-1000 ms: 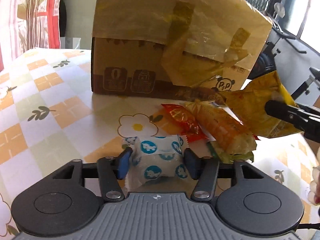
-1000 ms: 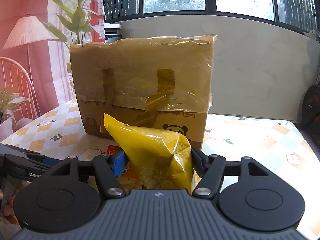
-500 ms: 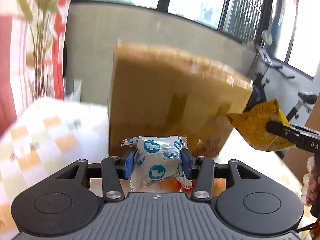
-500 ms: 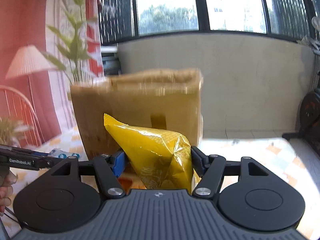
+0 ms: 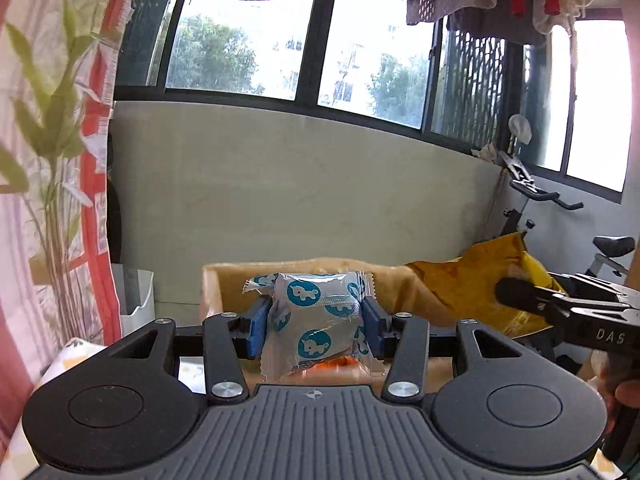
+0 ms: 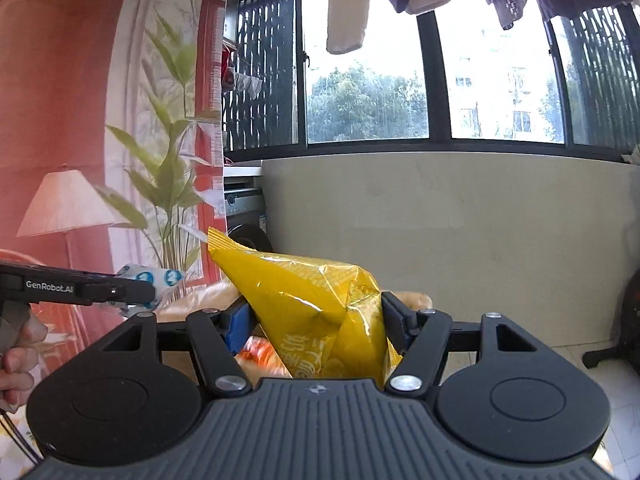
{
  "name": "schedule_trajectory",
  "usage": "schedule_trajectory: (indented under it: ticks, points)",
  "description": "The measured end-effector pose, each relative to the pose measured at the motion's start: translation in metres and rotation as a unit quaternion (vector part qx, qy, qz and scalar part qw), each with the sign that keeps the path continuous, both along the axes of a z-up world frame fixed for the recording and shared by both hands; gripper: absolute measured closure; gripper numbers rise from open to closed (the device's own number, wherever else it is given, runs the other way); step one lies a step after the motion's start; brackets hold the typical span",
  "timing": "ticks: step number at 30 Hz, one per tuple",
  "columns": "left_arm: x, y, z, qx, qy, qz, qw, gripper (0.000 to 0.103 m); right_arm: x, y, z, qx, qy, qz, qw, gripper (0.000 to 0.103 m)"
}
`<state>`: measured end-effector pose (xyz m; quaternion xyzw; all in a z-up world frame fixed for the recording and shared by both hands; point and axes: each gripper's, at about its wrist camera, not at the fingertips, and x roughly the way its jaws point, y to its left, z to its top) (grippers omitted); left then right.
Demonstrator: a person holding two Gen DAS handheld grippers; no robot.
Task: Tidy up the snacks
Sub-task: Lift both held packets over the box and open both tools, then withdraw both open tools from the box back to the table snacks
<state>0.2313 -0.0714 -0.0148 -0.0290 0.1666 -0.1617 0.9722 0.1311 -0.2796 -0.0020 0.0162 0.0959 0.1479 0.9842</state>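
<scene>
The cardboard box (image 5: 224, 280) stands open at 12 o'clock under both claws; its contents are hidden. The left claw (image 5: 316, 320) clamps a white-blue snack packet (image 5: 316, 312) between its pads. The right claw (image 6: 316, 320) grips a yellow snack bag (image 6: 312, 300). Both point almost level, above the box rim.

- One white snack packet (image 5: 316, 320) with blue unicorn dots
- One yellow snack bag (image 6: 320, 312)
- One cardboard box (image 5: 232, 280)
- Two grippers: left gripper (image 5: 316, 326), right gripper (image 6: 316, 330)
</scene>
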Motion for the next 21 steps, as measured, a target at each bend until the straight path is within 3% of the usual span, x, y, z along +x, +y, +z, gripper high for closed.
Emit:
schedule_trajectory:
  ticks: [5, 9, 17, 21]
  points:
    - [0.047, -0.017, 0.000, 0.011, 0.013, 0.002, 0.9999, 0.053, 0.053, 0.005, -0.006, 0.002, 0.015, 0.006, 1.000, 0.036]
    - [0.075, -0.022, -0.004, 0.010, 0.032, 0.003, 0.9994, 0.053, 0.092, 0.008, -0.019, 0.007, 0.056, -0.008, 0.998, 0.036]
    - [0.102, -0.026, -0.024, 0.029, 0.065, -0.005, 0.9974, 0.051, 0.122, -0.002, -0.039, 0.008, 0.109, -0.031, 0.994, 0.032]
    - [0.103, -0.022, -0.024, 0.022, 0.069, 0.001, 0.9974, 0.037, 0.116, 0.001, -0.038, -0.017, 0.112, -0.035, 0.993, 0.025]
